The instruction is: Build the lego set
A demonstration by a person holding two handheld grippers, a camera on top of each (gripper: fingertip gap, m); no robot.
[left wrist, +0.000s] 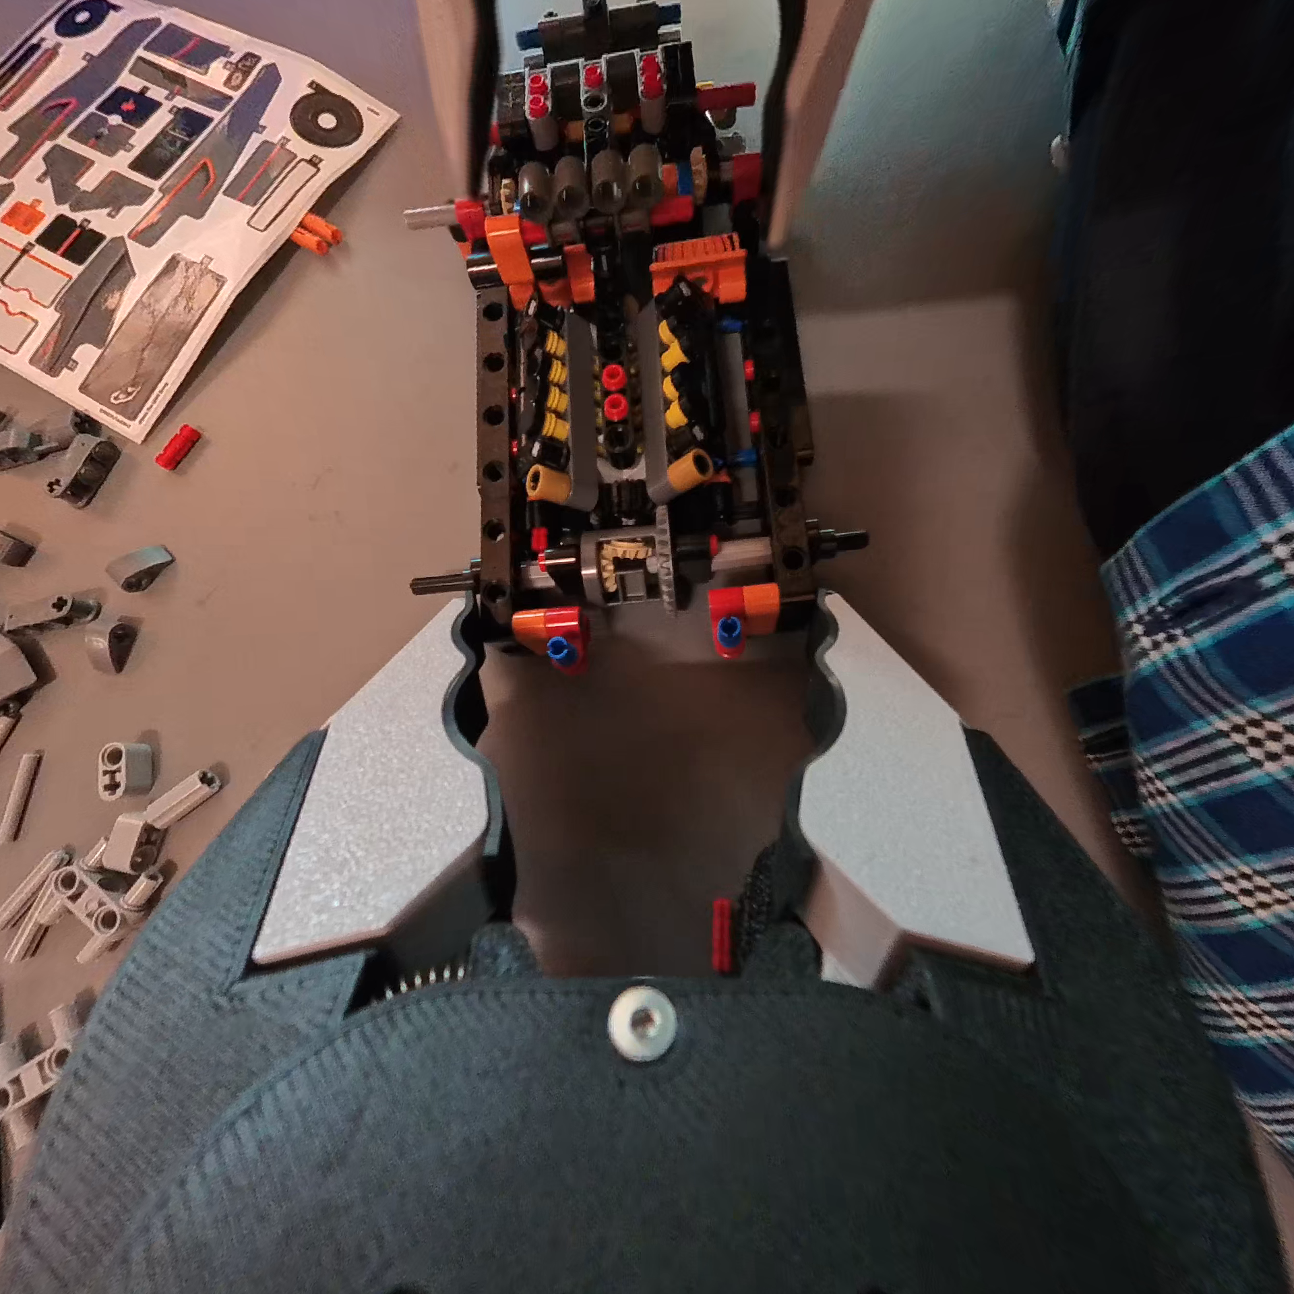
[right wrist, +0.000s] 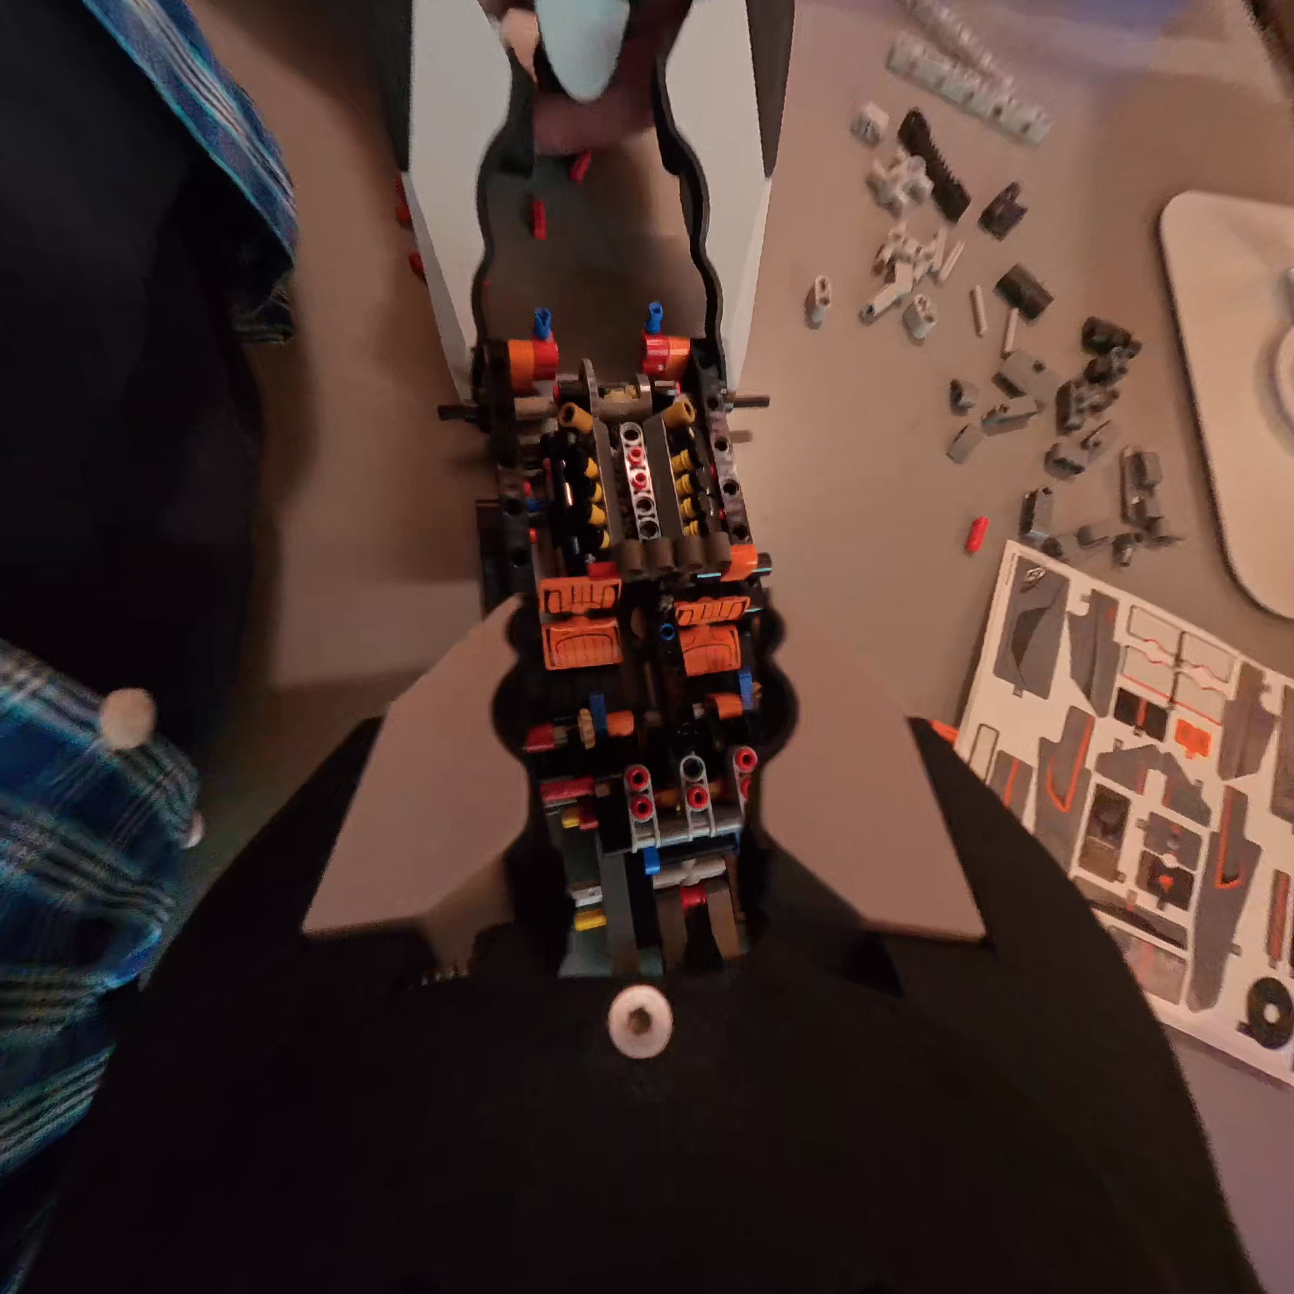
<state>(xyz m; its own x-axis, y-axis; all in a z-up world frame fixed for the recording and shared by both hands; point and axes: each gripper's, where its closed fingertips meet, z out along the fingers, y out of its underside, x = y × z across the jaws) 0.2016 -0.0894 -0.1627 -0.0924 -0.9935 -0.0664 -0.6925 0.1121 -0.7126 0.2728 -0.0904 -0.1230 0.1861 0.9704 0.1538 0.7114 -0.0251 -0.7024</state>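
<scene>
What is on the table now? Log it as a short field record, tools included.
model: part-built lego chassis, black frame, orange, red and yellow parts
left tool: fingers around the chassis end with the gears
right tool: fingers around the opposite end
loose parts: grey pieces on the table
paper: sticker sheet
stray piece: red pin beside the sheet

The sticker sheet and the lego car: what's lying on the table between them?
In the left wrist view, only bare table separates the sticker sheet from the lego car.
</scene>
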